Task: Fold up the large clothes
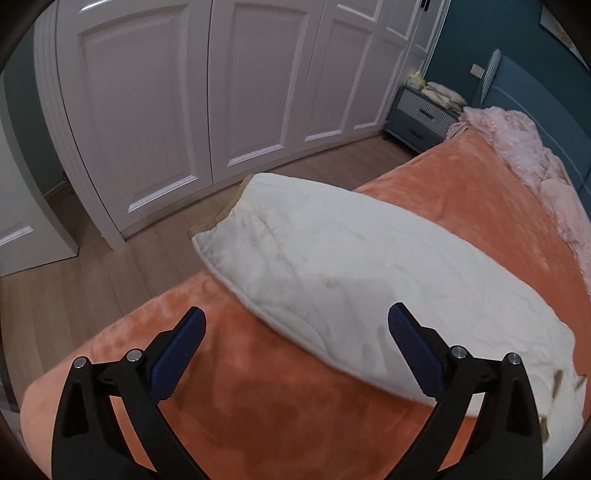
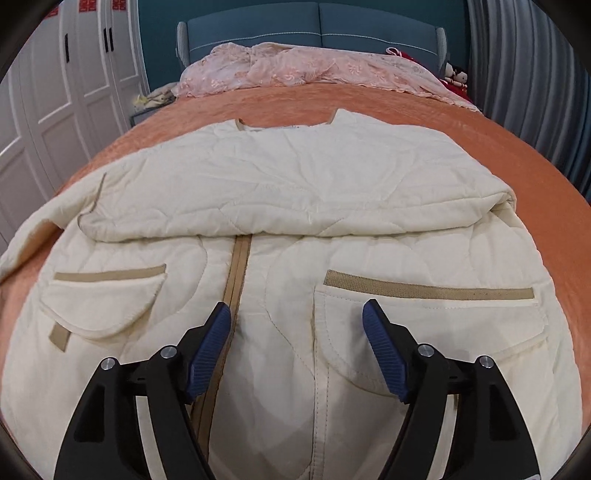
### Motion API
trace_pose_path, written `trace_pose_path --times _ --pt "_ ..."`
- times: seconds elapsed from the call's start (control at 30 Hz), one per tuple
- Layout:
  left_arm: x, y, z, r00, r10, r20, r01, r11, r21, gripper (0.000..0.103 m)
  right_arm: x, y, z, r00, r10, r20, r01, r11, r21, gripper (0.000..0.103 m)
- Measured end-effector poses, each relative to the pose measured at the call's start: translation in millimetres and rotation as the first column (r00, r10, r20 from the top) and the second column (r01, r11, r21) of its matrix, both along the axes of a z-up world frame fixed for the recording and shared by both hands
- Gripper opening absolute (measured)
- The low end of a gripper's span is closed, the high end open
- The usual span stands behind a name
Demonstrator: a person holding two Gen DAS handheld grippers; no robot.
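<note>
A cream quilted jacket with tan trim lies front side up on the orange bedspread. One sleeve is folded across its chest, and two tan-edged pockets face me. My right gripper hovers open above the lower front, between the tan placket and the right pocket, nothing between its pads. In the left wrist view the jacket's other sleeve stretches toward the bed's edge. My left gripper stands wide open over the sleeve's near hem and the bedspread, holding nothing.
A crumpled pink lace cover lies by the blue headboard. White wardrobe doors and wooden floor flank the bed's left side. A blue nightstand with folded cloth stands by the wall. Grey curtains hang right.
</note>
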State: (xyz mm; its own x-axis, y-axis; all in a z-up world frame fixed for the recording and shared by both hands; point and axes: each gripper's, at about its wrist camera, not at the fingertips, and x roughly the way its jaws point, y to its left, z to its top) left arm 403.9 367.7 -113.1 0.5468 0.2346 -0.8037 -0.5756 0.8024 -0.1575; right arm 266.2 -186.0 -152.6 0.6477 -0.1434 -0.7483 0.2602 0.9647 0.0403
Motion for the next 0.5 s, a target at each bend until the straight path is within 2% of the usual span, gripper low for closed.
trace_pose_path --times 0.13,0.2,0.3,0.37,0.43,0.5 --pt "18.1 -4.8 -13.7 0.999 -0.02 -0.03 0.019 0.999 -0.048 0.075 0.3 -1.0 -3.5 1.0 -0.002 -0.002 0.002 1.0 -0.002 0.075" --pt "16.6 -1.8 -11.7 1.0 -0.01 -0.027 0.01 1.0 -0.026 0.072 0.8 -1.3 -3.7 1.0 -0.002 -0.002 0.002 1.0 -0.01 0.076" --pt "23.7 -5.8 -10.5 0.999 -0.016 -0.03 0.016 1.0 0.007 0.052 0.2 -2.0 -5.4 1.0 -0.003 0.003 0.003 1.0 -0.01 0.076" --pt "23.6 -5.5 -7.3 0.999 -0.013 -0.032 0.013 1.0 0.024 0.026 0.1 -3.2 -5.9 1.0 -0.003 0.005 0.003 1.0 -0.006 0.076" --pt "21.0 -6.1 -0.2 1.0 -0.012 -0.024 0.013 0.999 0.036 0.011 -0.2 -3.7 -6.8 1.0 -0.003 0.008 0.003 1.0 -0.006 0.076" --pt "18.6 -6.8 9.0 1.0 -0.018 -0.005 0.018 0.999 0.04 0.008 -0.4 -3.9 -7.2 1.0 -0.004 0.009 0.004 1.0 -0.006 0.076"
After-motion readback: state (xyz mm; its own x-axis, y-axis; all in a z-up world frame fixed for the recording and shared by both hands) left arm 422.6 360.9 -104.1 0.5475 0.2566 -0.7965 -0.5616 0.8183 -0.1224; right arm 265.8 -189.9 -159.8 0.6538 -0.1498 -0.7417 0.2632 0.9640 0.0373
